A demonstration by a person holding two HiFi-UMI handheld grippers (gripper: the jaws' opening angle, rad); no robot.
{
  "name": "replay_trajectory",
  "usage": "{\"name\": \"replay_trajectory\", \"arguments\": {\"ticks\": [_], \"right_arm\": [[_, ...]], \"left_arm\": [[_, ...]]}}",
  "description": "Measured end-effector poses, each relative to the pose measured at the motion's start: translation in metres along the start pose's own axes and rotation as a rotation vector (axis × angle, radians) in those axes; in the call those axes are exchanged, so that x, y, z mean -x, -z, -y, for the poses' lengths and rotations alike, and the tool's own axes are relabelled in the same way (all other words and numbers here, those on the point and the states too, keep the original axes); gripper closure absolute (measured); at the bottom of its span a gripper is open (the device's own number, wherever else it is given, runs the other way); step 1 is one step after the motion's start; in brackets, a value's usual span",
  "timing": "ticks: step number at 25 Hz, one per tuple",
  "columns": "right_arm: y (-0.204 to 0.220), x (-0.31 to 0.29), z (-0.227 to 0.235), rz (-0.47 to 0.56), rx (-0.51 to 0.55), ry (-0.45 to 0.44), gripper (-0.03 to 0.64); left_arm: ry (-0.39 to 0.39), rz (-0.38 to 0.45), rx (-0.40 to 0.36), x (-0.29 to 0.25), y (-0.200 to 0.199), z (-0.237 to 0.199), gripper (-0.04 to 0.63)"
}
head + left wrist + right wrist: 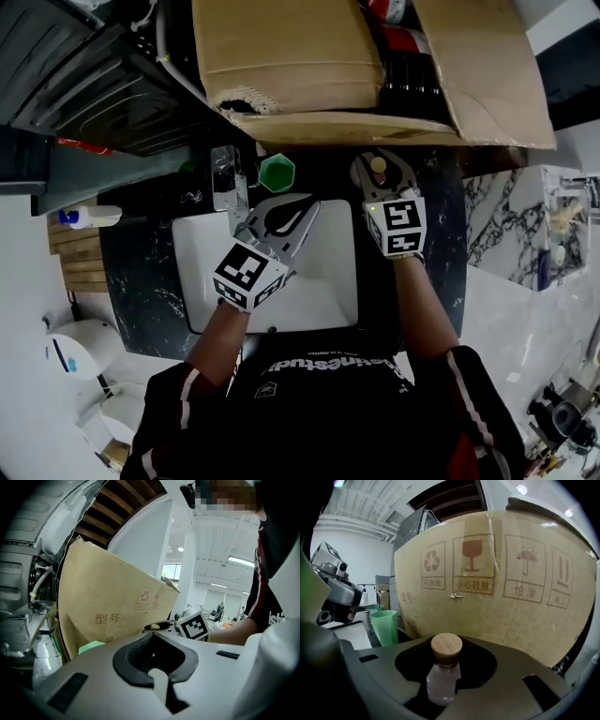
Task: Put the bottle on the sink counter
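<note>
Right gripper view: bottle [442, 682], clear and small with a cork [446, 647], stood upright between the jaws of the right claw [379, 161]. The jaws were closed on its body, and the pads seemed to touch on both sides. Head view put it over the dark worktop [141, 272], just past the sink's [202, 281] far right corner. Could not tell whether its base was resting on the stone.

Left claw [310, 204] hung over the sink, jaws together, nothing in them.

Risks noted:
- Strip of worktop beyond the sink looked narrow. Box [291, 47] stood close behind it, and cup [277, 173] was near the sink's far rim, left of the bottle.
- If the jaws let go with the base off the stone or tilted, the bottle would likely drop and tip. It looked narrow-footed and top-heavy under the cork.
- A toppled bottle would probably roll, and the basin edge was near, so it could end up in the sink.
- Pulling the claw back low risked a jaw catching the cork or shoulder and dragging the bottle over.
- Pushing further from the sink risked bumping the box.
</note>
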State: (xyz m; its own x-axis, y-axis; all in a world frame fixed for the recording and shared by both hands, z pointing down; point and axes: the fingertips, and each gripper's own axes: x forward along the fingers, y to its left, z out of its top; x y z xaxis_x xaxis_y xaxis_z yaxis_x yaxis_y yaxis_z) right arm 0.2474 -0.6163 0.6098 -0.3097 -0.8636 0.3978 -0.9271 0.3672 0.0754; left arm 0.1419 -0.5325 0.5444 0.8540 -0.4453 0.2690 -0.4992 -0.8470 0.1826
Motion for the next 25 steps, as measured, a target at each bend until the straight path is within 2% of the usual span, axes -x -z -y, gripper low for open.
{"name": "replay_trajectory", "arguments": {"ticks": [1,3,7,13,19,25], "right_arm": [[0.0,-0.001,0.0,-0.006,0.004,-0.004,0.479],[0.001,0.002,-0.003,-0.026,-0.001,-0.013,0.43],[0.0,0.029,-0.01,-0.047,-0.017,-0.003,0.408],[-0.037,0.114,-0.024,0.038,-0.033,0.075,0.411],[-0.08,0.228,-0.1,0.159,-0.052,0.039,0.538],[-0.091,0.31,-0.191,0.175,-0.029,-0.039,0.576]], "left_arm": [[0.001,0.0,-0.002,0.002,-0.001,0.001,0.583],[0.002,0.002,-0.003,0.009,-0.003,0.006,0.583],[-0.004,0.021,-0.01,0.036,-0.011,0.02,0.583],[-0.045,0.08,-0.015,0.104,-0.021,0.037,0.583],[-0.082,0.134,-0.036,0.2,-0.026,0.074,0.583],[-0.081,0.16,-0.059,0.286,-0.02,0.112,0.583]]}}
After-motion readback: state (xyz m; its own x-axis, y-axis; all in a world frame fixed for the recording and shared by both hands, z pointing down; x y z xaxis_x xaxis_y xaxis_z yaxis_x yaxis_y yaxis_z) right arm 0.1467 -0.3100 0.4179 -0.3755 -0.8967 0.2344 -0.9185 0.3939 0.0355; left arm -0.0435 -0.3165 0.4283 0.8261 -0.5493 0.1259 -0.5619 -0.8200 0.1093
